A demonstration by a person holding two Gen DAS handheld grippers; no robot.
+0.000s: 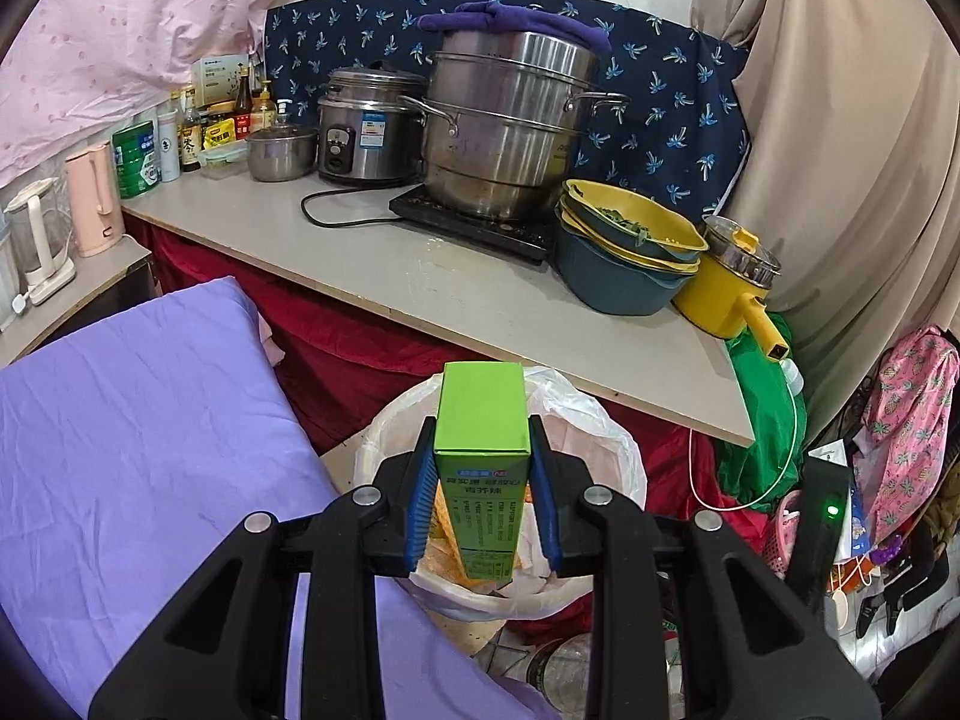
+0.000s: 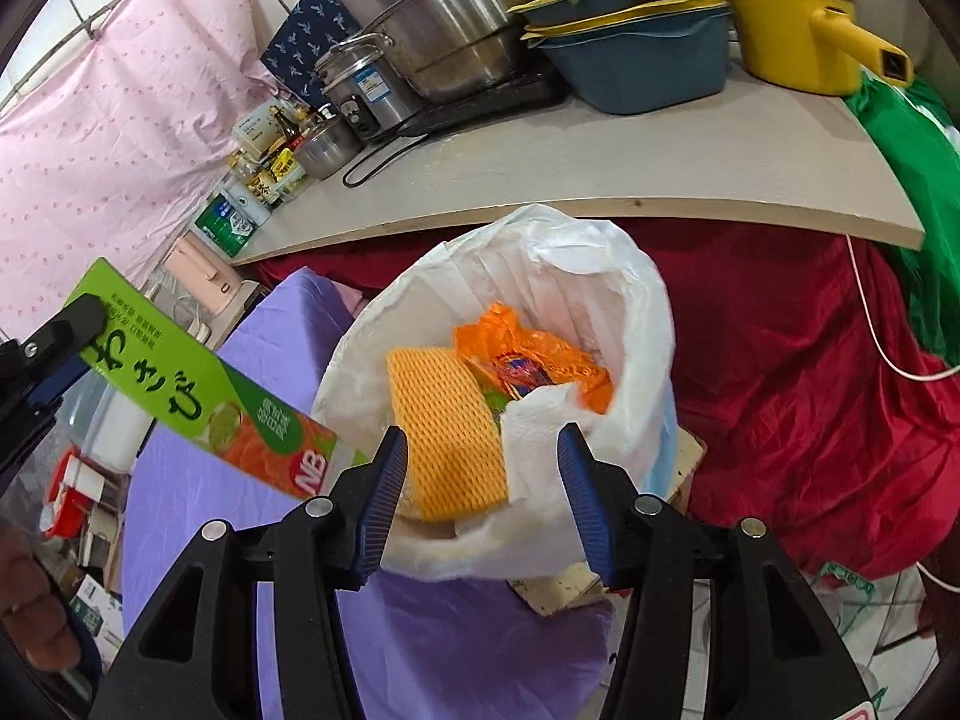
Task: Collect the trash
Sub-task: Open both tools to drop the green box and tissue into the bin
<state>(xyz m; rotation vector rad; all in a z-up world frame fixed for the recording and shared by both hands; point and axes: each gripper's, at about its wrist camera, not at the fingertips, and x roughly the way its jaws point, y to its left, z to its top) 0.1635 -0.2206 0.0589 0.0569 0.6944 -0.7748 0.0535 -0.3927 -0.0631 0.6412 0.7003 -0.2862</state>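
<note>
The left claw [image 1: 483,501] is clenched on a green box [image 1: 482,420] above the bin [image 1: 384,438], long axis pointing toward 12 o'clock. The right claw [image 2: 477,495] is released, empty, over the bin. Purple cloth [image 1: 150,420] lies at 9 o'clock; beyond stands a counter [image 1: 420,282] with pots [image 1: 504,132].

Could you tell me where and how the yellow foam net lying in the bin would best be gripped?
Grip the yellow foam net at its near edge, coming from above through the bin's open mouth; it lies flat on top, thin and soft, with tissue crowding its right side.
</note>
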